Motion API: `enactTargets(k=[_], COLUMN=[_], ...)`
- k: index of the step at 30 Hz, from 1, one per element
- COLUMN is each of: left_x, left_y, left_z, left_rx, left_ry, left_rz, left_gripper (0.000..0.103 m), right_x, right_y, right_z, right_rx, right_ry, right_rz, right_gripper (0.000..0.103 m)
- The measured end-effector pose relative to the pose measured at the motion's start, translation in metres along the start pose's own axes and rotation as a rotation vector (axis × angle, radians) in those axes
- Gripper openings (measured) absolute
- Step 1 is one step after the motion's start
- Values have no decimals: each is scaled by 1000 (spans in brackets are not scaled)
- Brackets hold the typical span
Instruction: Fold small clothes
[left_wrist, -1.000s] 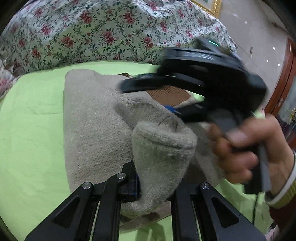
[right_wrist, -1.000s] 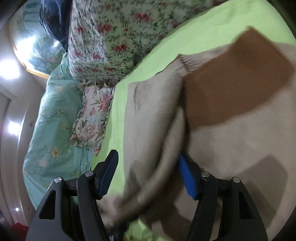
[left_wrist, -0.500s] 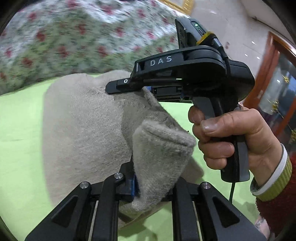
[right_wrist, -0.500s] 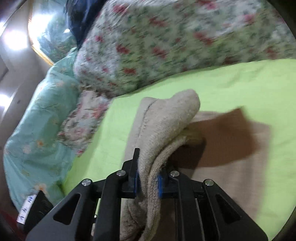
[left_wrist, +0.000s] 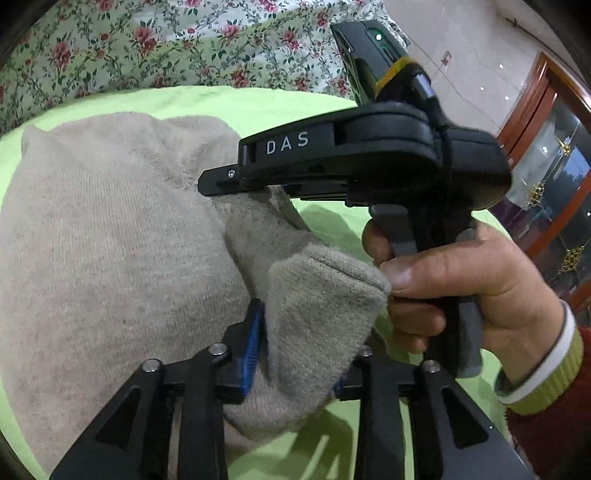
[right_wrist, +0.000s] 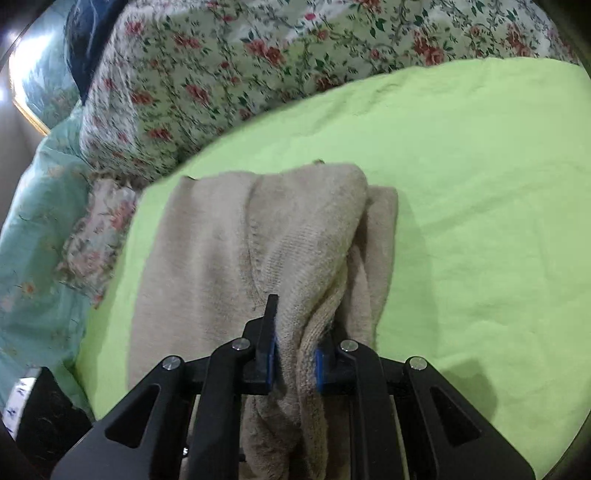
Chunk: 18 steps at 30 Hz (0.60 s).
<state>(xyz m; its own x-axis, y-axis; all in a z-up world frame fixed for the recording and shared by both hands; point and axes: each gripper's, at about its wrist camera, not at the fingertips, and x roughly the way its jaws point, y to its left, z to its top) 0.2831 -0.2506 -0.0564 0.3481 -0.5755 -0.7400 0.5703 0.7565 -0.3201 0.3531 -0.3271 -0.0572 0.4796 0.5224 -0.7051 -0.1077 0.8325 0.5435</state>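
the beige sweater (right_wrist: 229, 266) lies on the green bed sheet (right_wrist: 480, 192), its near edge lifted at 6 o'clock in both wrist views. a second ago the right gripper (right_wrist: 295, 363) stood wide; now its fingers pinch a bunched fold tight. the left gripper (left_wrist: 295, 343) has just been opening, so the folded cuff (left_wrist: 317, 314) sits loosely between its fingers, seemingly released. i judge one fold is laid and the right hand (left_wrist: 469, 284) starts the next. no containers are in view.
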Motion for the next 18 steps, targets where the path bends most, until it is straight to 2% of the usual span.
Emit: enactTargets(k=[1, 2, 7, 9, 14, 18], left_x=[-6, -10, -56, -75, -111, -106], left_y=[1, 2, 14, 25, 64, 102], left_z=[-3, -4, -22, -28, -34, -24], left_rx=[-2, -7, -41, -70, -158, -231], left_ry=[8, 13, -20, -44, -93, -86], left_rz=[-10, -17, -24, -29, 12, 55], left_gripper=[43, 46, 76, 78, 83, 86], right_x=[-2, -5, -24, -32, -47, -48], right_y=[0, -1, 0, 0, -5, -8], right_z=[-1, -3, -10, -14, -26, -31], right_rx=[0, 1, 4, 4, 57, 96], right_ry=[-5, -13, -46, -60, -71, -72], right_rz=[-2, -11, -70, -96, -57, -4], right_gripper=[18, 18, 37, 50, 57, 66])
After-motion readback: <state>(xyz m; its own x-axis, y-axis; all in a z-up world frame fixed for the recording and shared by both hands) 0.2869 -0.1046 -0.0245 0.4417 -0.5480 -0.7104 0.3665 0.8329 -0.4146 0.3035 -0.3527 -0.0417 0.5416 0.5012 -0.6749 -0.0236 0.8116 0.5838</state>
